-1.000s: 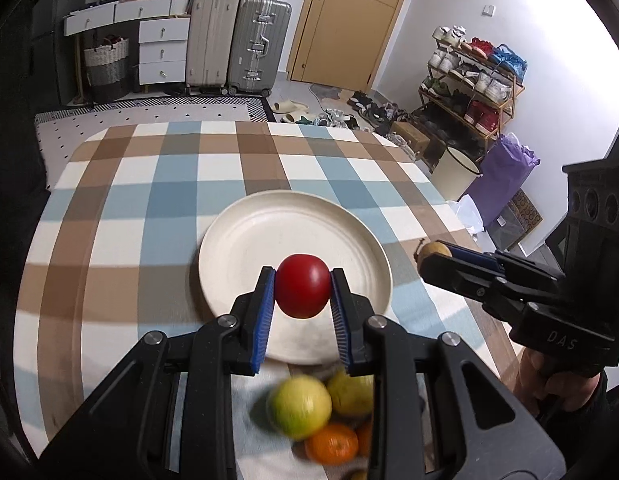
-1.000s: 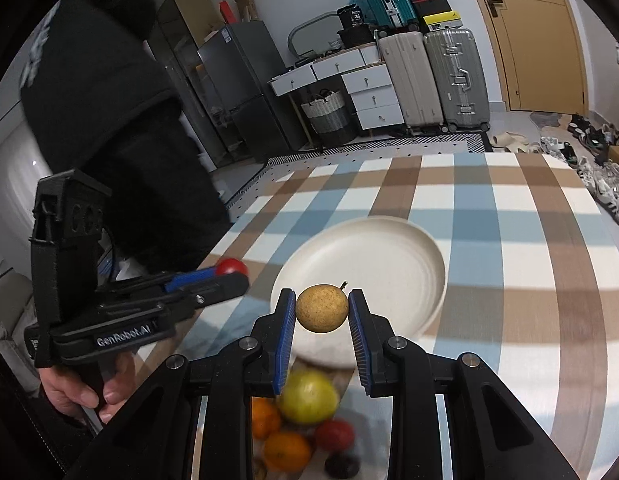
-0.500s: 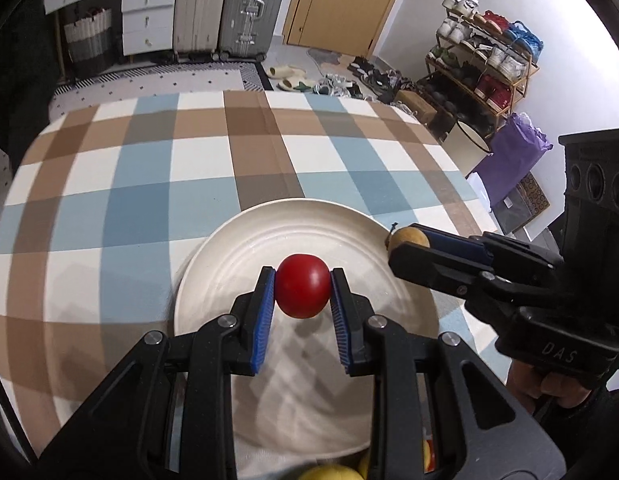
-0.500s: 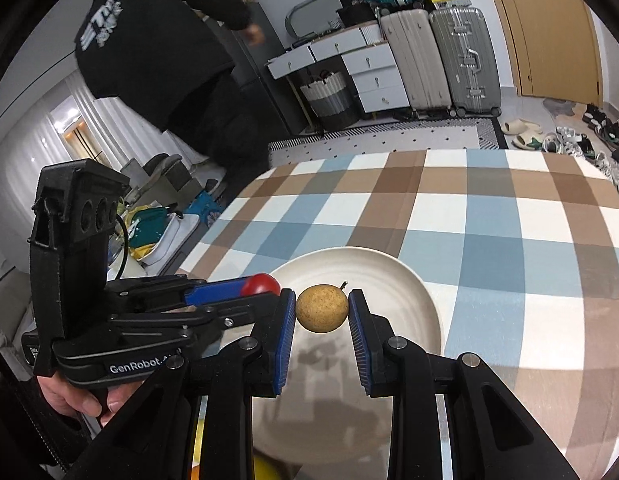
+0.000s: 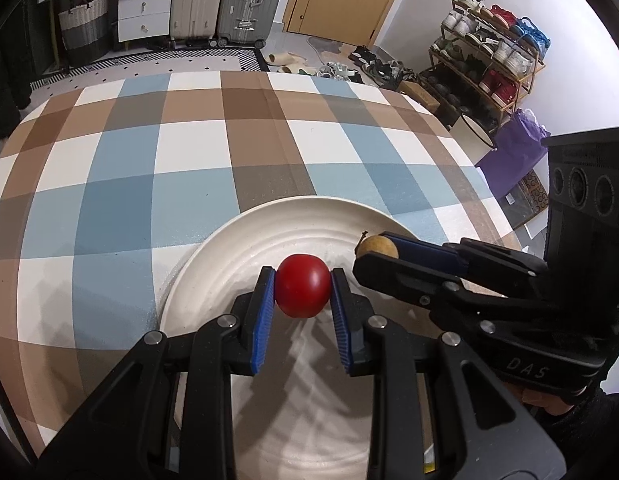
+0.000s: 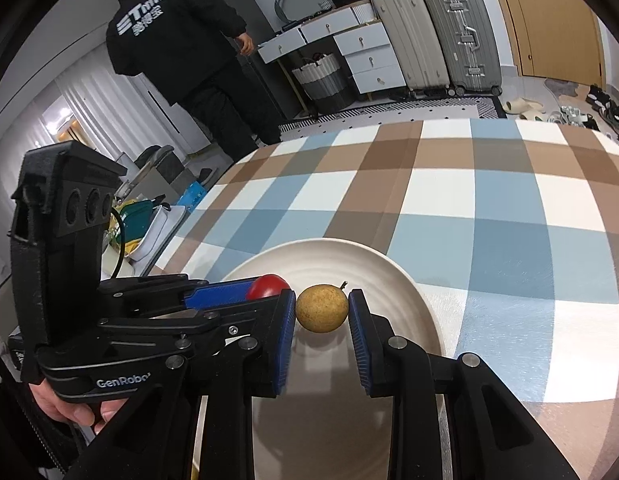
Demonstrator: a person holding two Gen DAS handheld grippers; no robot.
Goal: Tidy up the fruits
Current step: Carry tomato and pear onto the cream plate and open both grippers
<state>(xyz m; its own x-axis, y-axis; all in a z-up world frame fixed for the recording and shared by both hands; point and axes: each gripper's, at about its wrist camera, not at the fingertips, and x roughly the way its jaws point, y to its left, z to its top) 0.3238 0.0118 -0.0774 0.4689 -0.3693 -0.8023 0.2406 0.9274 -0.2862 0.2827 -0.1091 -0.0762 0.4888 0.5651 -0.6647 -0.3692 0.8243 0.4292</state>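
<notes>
My left gripper (image 5: 302, 292) is shut on a red round fruit (image 5: 302, 290) and holds it over the white plate (image 5: 245, 236). My right gripper (image 6: 322, 309) is shut on a small brown-yellow fruit with a stem (image 6: 321, 308) and holds it over the same plate (image 6: 393, 276). The two grippers are side by side, the right one (image 5: 379, 250) just right of the left. The red fruit (image 6: 267, 285) also shows in the right wrist view, between the left gripper's pads. The plate's inside looks bare.
The plate sits on a table with a blue, brown and white checked cloth (image 5: 189, 160). A person in black (image 6: 181, 48) stands beyond the table's far left. Suitcases (image 5: 225, 0), drawers and a shoe rack (image 5: 489, 64) line the walls.
Both grippers have moved forward and down over the plate, each still holding its fruit. The pile of loose fruits near the table's front has left both views.
</notes>
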